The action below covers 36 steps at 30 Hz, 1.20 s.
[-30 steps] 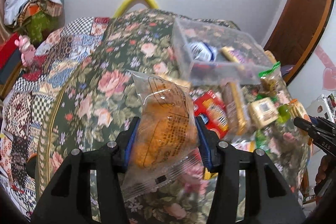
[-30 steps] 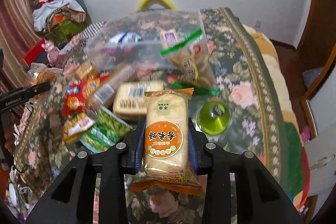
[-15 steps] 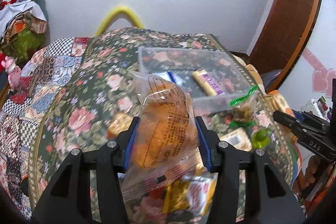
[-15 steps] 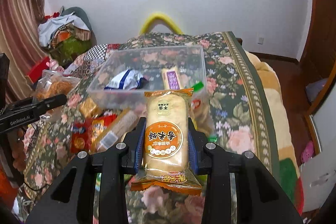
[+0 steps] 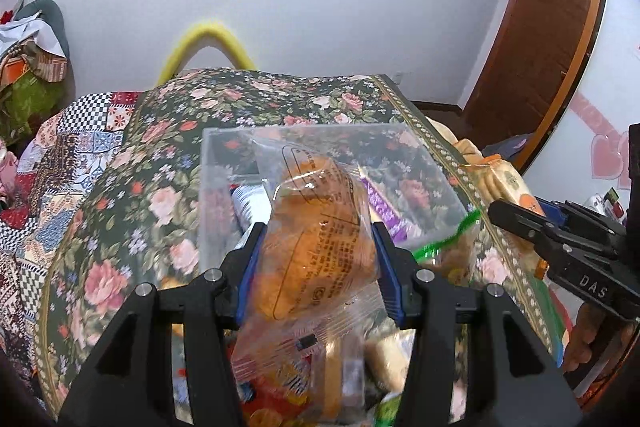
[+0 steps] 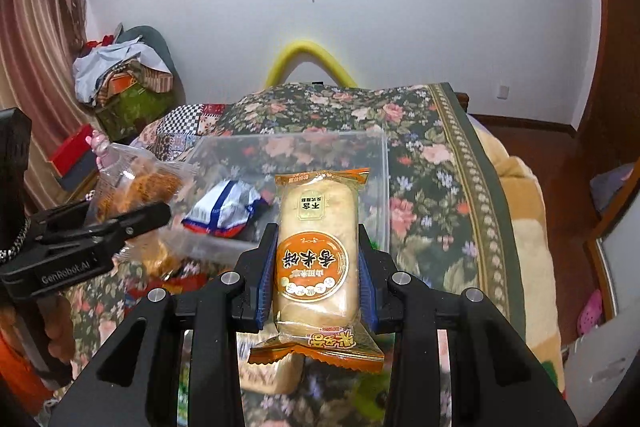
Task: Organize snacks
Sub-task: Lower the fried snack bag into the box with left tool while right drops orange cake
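Observation:
My left gripper (image 5: 318, 267) is shut on a clear bag with an orange-brown pastry (image 5: 316, 251), held in the air in front of the clear plastic box (image 5: 224, 147). My right gripper (image 6: 318, 267) is shut on an orange rice cracker pack (image 6: 316, 247), held before the same box (image 6: 384, 163). The box holds a blue-white packet (image 6: 224, 207) and a purple bar (image 5: 382, 207). Each gripper shows in the other's view: the right one (image 5: 516, 215) and the left one (image 6: 132, 215) with its pastry bag (image 6: 132, 183).
The box sits on a floral cloth (image 5: 160, 163) over a table. Loose snacks lie near the front: a green-sealed bag (image 5: 448, 251) and red and yellow packets (image 5: 280, 395). A yellow chair back (image 6: 308, 55) stands behind. Clothes are piled at the left (image 6: 120, 75). A door (image 5: 540, 39) is at the right.
Both grippers have risen and moved forward toward the box with their snacks held. The box now lies straight ahead in both views and the loose snacks have dropped below.

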{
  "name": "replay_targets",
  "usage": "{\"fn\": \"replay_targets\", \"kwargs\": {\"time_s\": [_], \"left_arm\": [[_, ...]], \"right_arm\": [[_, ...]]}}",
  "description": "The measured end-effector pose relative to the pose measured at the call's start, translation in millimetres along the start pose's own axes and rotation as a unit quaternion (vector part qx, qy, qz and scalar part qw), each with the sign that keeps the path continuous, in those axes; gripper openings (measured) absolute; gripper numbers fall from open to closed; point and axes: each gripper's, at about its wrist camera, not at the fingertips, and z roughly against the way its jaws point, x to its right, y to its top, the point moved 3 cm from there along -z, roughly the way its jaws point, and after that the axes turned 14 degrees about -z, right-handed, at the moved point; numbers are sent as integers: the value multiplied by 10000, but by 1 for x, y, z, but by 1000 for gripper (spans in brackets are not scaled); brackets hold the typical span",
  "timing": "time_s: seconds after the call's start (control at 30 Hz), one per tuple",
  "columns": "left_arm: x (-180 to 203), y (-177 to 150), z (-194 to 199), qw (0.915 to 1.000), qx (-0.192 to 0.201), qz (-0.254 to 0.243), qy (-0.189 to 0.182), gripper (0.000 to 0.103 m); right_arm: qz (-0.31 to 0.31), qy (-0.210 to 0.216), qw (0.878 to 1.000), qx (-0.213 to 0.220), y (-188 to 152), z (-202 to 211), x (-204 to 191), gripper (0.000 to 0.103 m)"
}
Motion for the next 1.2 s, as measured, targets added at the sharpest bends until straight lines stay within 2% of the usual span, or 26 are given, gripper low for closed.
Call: {"fn": "replay_targets", "kwargs": {"time_s": [0.17,0.47,0.83,1.1,1.2], "left_arm": [[2,17,-18,9999,44,111,-99,51],[6,31,-60,9998,-192,-12,-84,51],[8,29,-109,9969,-725,68,-309,51],[10,25,-122,9964,-839,16,-131,51],[10,26,-121,9965,-818,23,-187,51]], "right_arm": [[57,-60,10000,38,12,-11,-1,32],[96,-121,9998,-136,29,-42,5,32],[136,-220,9965,-798,30,-81,13,32],[162,-315,9947,-970,23,-92,18,32],[211,-393,9948,-918,22,-92,16,32]]}}
